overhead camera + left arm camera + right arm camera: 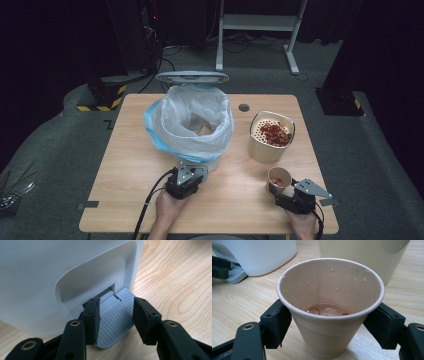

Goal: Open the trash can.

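At a light wooden table (pixel 130 200), a person works two handheld grippers around a white pedal bin (pixel 212 162) lined with a translucent bag (pixel 190 125), its lid (pixel 192 77) standing open behind the bag. The left gripper (pixel 186 176) sits at the foot of the bin, near the table's front edge; in the left gripper view its black jaws stand a little apart on either side of the ribbed grey foot pedal (pixel 117 322), the left pad at the pedal's edge and the right pad just clear of it, with no firm pinch to be seen. The right gripper (pixel 285 192), at the front right of the table, has its jaws on either side of a small paper cup (pixel 329 312); the left pad meets the cup's wall below the rim, while the right pad's contact cannot be made out, and the cup stands upright on the wood. A shallow pool of reddish liquid with a pale scrap lies in its bottom, and droplets cling to the inner wall. Just behind the cup stands a cream strainer tub (pixel 270 145) holding red bits (pixel 275 134) on its perforated insert, to the right of the bin.
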A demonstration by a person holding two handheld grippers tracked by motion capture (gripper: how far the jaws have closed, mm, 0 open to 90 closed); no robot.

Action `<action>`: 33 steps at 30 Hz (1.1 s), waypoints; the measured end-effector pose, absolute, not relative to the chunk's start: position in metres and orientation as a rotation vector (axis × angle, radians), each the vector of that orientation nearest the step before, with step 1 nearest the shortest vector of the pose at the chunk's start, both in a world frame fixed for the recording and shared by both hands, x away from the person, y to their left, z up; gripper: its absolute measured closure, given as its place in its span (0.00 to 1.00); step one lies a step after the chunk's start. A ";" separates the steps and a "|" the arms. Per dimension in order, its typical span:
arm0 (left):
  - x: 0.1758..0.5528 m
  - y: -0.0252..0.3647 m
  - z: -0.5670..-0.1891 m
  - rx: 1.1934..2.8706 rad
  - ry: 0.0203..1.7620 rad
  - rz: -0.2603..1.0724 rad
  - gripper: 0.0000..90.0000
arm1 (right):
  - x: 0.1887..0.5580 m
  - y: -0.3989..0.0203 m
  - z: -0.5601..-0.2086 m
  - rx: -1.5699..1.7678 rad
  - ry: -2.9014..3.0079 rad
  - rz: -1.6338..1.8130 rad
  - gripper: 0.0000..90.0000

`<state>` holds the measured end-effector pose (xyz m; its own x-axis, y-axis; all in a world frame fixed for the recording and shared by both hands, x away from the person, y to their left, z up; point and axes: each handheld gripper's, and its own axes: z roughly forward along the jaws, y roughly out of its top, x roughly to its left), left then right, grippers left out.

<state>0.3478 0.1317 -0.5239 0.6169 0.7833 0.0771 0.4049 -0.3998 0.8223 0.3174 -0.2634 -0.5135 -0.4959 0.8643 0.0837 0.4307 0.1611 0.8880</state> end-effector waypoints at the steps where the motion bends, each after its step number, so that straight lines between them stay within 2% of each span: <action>1: 0.348 0.132 -0.524 2.026 0.936 0.587 0.64 | 0.318 -0.264 -0.513 1.227 1.993 1.295 0.28; 33: 0.348 0.132 -0.523 2.035 0.931 0.604 0.64 | 0.320 -0.266 -0.499 1.164 1.949 1.227 0.35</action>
<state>0.3476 0.1323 -0.5234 0.6149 0.7834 0.0900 0.4009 -0.4088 0.8199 0.3202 -0.2659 -0.4992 -0.4706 0.8823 -0.0057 0.3761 0.2065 0.9033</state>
